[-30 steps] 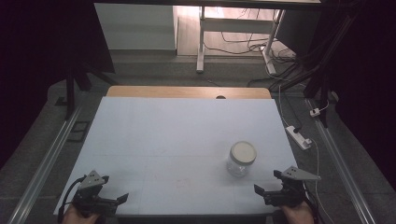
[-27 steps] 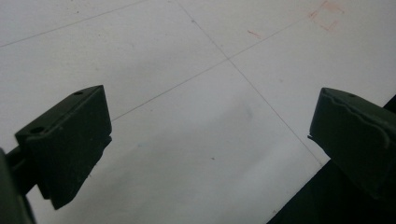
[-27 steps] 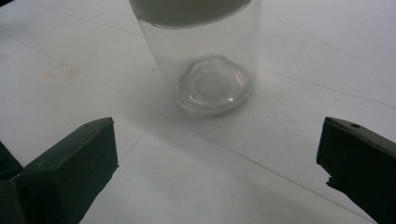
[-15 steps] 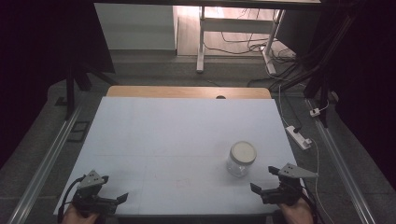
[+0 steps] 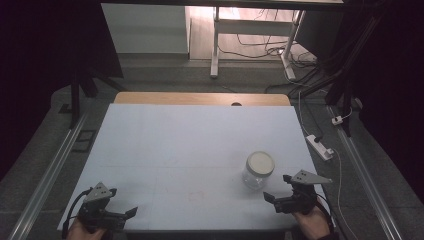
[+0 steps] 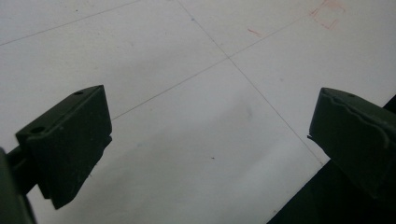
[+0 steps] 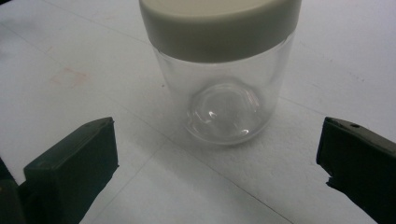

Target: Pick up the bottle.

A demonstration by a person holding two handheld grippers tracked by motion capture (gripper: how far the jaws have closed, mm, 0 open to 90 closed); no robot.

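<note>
A clear glass jar [image 5: 259, 170] with a cream screw lid stands upright on the white table [image 5: 190, 145], right of the middle and near the front. My right gripper [image 5: 277, 189] is open just in front of it and slightly to its right. In the right gripper view the jar [image 7: 224, 93] stands empty a short way ahead of my right gripper [image 7: 215, 168], centred between the spread jaws and untouched. My left gripper [image 5: 122, 202] sits open at the front left corner, far from the jar. Seen from its own camera, my left gripper [image 6: 210, 140] holds nothing over bare table.
A faint red mark [image 5: 196, 195] lies on the table near the front centre; the red mark [image 6: 327, 11] also appears in the left gripper view. The table's front edge [image 6: 299, 140] runs just past the left jaws. A power strip [image 5: 320, 146] lies on the floor at right.
My right gripper has slid left and forward, closer to the jar. The left gripper has barely shifted. The jar has stayed put.
</note>
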